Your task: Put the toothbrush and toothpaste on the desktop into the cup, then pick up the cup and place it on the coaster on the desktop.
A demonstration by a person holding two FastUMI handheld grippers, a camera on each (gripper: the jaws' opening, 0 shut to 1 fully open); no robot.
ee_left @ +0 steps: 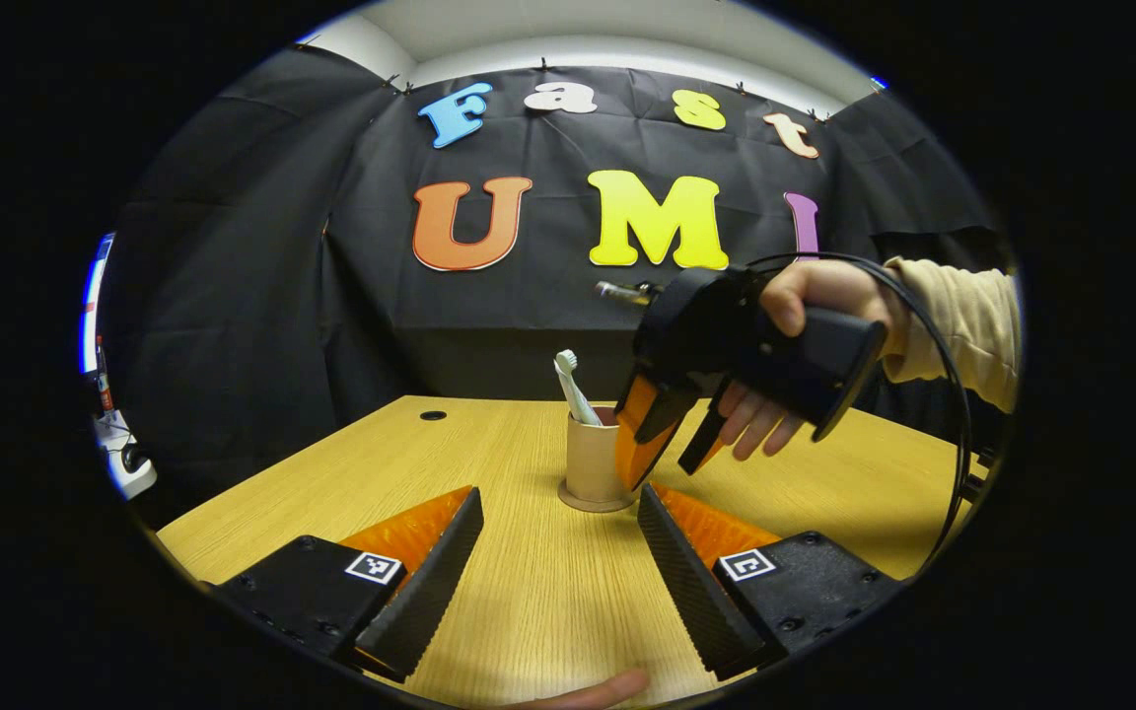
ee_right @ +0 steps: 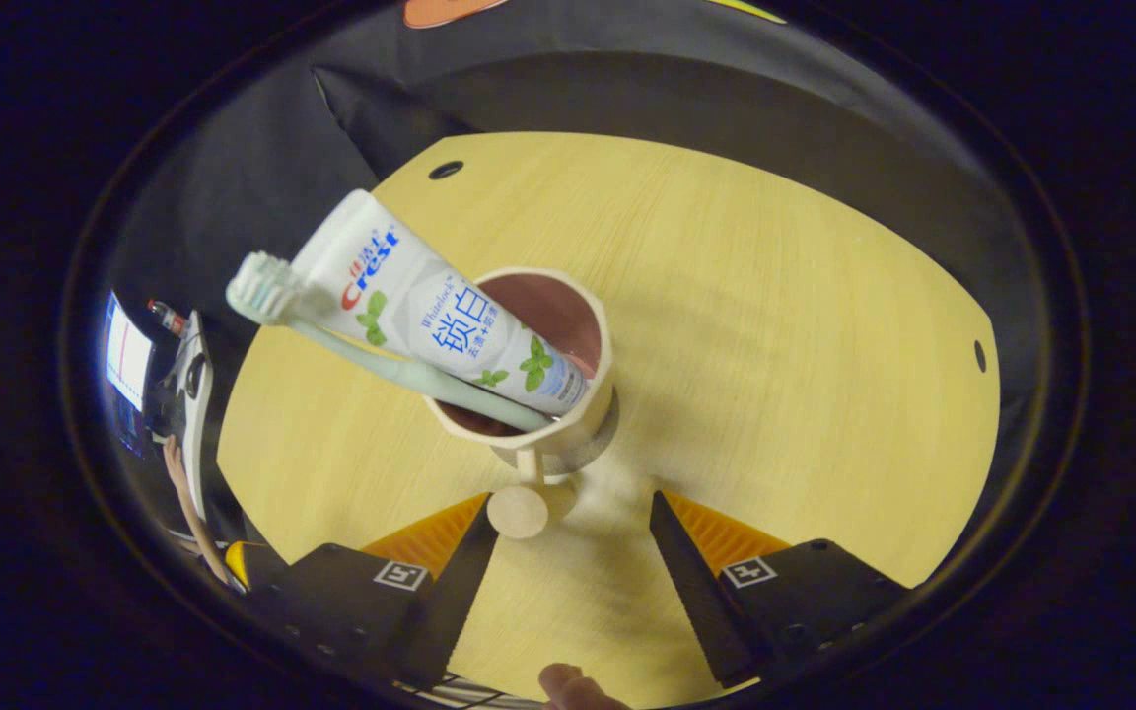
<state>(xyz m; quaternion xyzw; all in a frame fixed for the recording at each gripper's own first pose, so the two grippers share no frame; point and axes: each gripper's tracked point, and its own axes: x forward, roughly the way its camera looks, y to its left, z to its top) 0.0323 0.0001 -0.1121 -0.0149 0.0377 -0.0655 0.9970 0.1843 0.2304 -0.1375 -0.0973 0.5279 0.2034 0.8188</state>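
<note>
Looking forward along our left gripper (ee_left: 560, 567), we see its jaws spread wide with nothing between them but bare desktop (ee_left: 548, 592). Ahead of its fingertips, just past the gap and a little toward its right finger, stands the cup (ee_left: 592, 459), upright on the round coaster (ee_left: 596, 503), whose edge shows beneath the cup's base. The toothbrush (ee_left: 573, 387) stands up out of the cup, bristle end topmost, leaning toward the left. Just beyond our left gripper's right finger, our right gripper (ee_left: 672, 449) hangs beside the cup's right side, held by a hand (ee_left: 795, 345) in a pale sleeve; its jaws are parted and tilted down, gripping nothing. From the right gripper view we look down into the cup (ee_right: 529, 439) from above: it sits just ahead of the open fingers, which stand wide apart over the desktop (ee_right: 775, 325). The toothpaste (ee_right: 430, 306) and the toothbrush (ee_right: 371, 360) both rest inside the cup, slanting out over its rim toward the upper left, the brush lying against the tube. The coaster (ee_right: 603, 434) shows as a rim under the cup.
</note>
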